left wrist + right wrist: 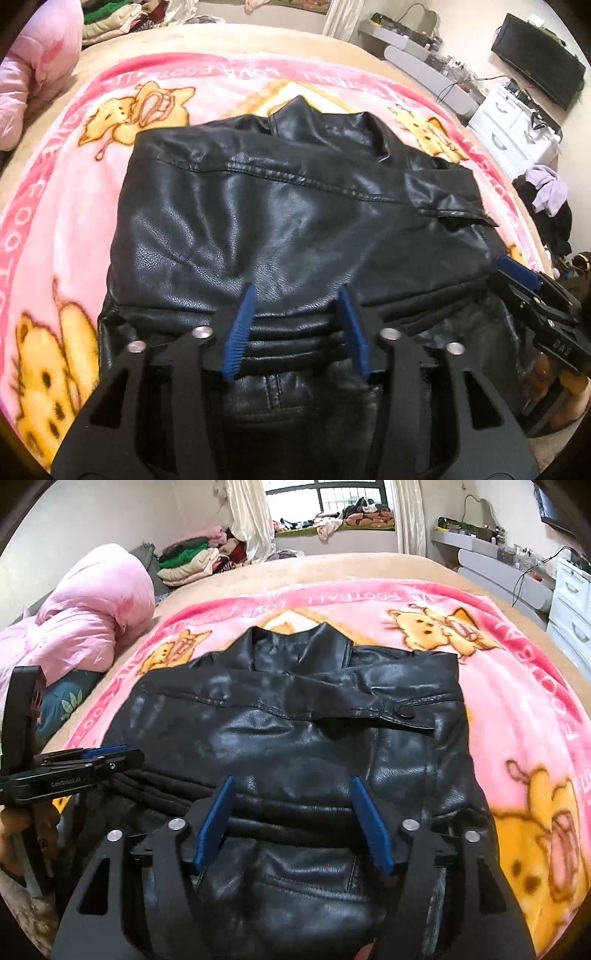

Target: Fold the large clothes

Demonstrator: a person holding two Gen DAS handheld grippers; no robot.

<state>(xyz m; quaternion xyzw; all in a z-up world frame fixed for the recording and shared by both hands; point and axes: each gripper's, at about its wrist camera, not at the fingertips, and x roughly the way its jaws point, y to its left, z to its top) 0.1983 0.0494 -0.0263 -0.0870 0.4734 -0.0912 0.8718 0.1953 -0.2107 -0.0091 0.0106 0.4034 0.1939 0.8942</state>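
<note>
A black leather jacket (280,221) lies partly folded on a pink cartoon blanket (66,206), collar at the far end, a sleeve folded across its chest. My left gripper (297,295) is open, its blue pads (240,325) astride the ribbed hem fold at the jacket's near edge. My right gripper (293,786) is open in the same way over the near hem of the jacket (295,731). The right gripper also shows at the right edge of the left wrist view (517,273); the left gripper shows at the left edge of the right wrist view (103,757).
The blanket (517,709) covers a beige bed (332,568). A pink duvet (85,620) and a clothes pile (192,557) lie at the far left. White drawers (517,129) and a grey desk (498,561) stand to the right of the bed.
</note>
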